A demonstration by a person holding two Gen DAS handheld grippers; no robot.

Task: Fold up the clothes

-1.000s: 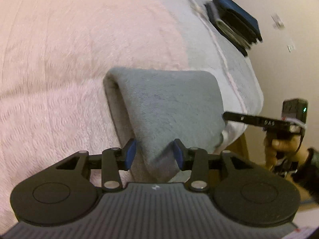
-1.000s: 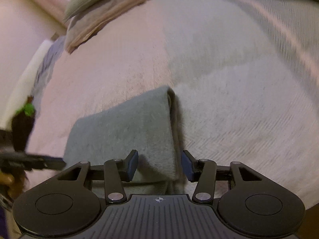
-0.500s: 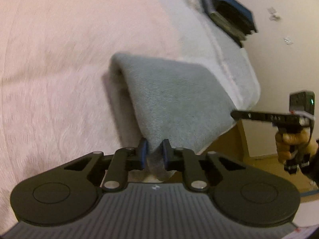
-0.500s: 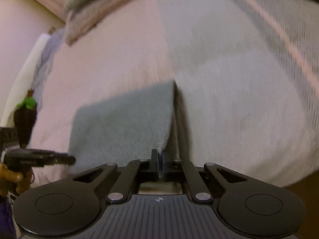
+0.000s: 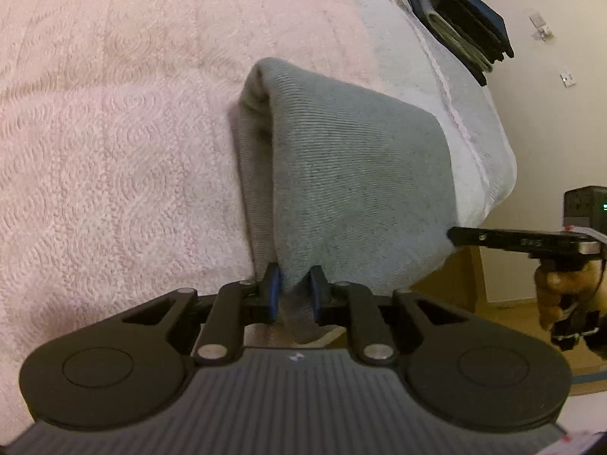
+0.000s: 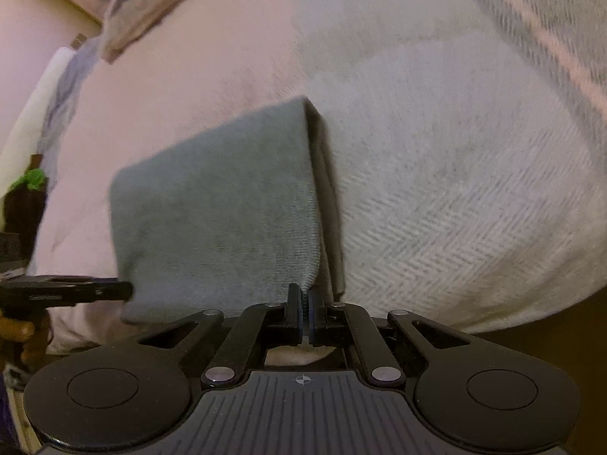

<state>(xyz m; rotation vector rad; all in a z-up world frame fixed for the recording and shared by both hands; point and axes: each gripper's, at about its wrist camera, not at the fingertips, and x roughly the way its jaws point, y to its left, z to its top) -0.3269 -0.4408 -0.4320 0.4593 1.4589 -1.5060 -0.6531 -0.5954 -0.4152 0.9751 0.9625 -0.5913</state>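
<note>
A grey folded garment (image 5: 360, 174) lies on the bed close to its near edge, its fold at the far side. My left gripper (image 5: 296, 288) pinches the garment's near left corner between its blue pads (image 5: 274, 288); the jaws are opening slightly with the cloth still pressed between them. My right gripper (image 6: 304, 303) is shut on the near right corner of the same garment (image 6: 212, 204). The near edge is raised off the bed. Each gripper shows in the other's view: the right gripper (image 5: 453, 236) and the left gripper (image 6: 127, 290).
A pink textured bedspread (image 5: 114, 132) and a pale grey blanket (image 6: 455, 189) cover the bed. A stack of dark folded clothes (image 5: 463, 19) sits at the far right. Pillows (image 6: 144, 11) lie at the far left. A person's hand (image 5: 557, 295) holds the right gripper past the bed corner.
Both grippers went from open around the garment's near corners to closed on them. The near edge has lifted and come a little toward the cameras.
</note>
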